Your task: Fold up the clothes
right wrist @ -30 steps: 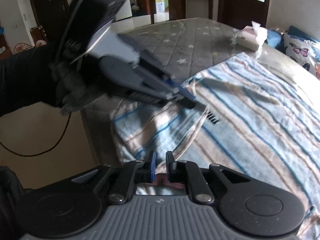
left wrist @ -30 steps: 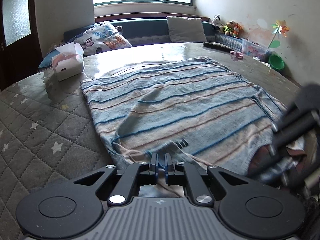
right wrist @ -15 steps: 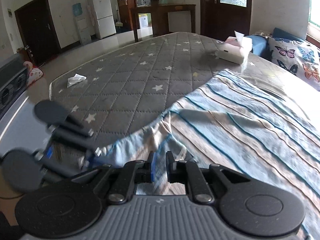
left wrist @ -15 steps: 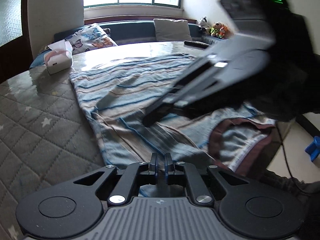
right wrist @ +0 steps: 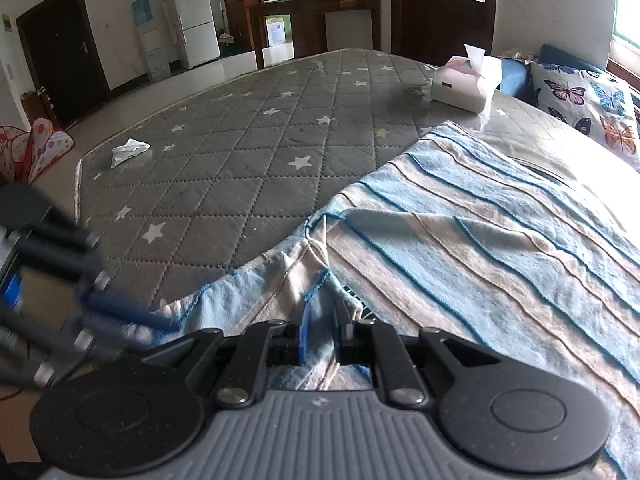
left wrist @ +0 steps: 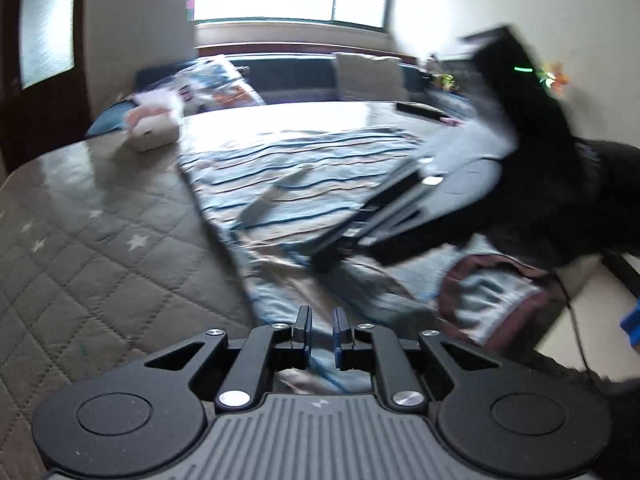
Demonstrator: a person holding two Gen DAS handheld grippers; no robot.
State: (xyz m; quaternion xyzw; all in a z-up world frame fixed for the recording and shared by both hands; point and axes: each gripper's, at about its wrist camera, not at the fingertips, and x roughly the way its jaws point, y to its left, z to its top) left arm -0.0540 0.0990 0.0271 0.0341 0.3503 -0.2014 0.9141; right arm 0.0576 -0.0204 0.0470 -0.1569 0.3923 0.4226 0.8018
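Note:
A blue and beige striped garment (left wrist: 320, 184) lies spread on the grey quilted table (right wrist: 260, 160). My left gripper (left wrist: 320, 330) sits at its near edge with a fold of the cloth between the pads; its jaws are opening slightly. In the right wrist view its blue fingertips (right wrist: 160, 322) touch the sleeve edge at lower left. My right gripper (right wrist: 322, 336) is shut on a bunched ridge of the garment (right wrist: 480, 240) near the armpit seam. Seen from the left wrist, the right gripper (left wrist: 324, 258) reaches in blurred from the right, tips down on the cloth.
A tissue box (right wrist: 464, 84) stands on the far side of the table beside a butterfly pillow (right wrist: 592, 108). A crumpled tissue (right wrist: 128, 150) lies near the table's left edge. A dark remote (left wrist: 420, 110) lies beyond the garment. Floor drops off past the near edge.
Both grippers shifted sideways along the garment's near edge. In the right wrist view the left gripper went from upper centre to lower left. The left jaws' gap looks slightly wider.

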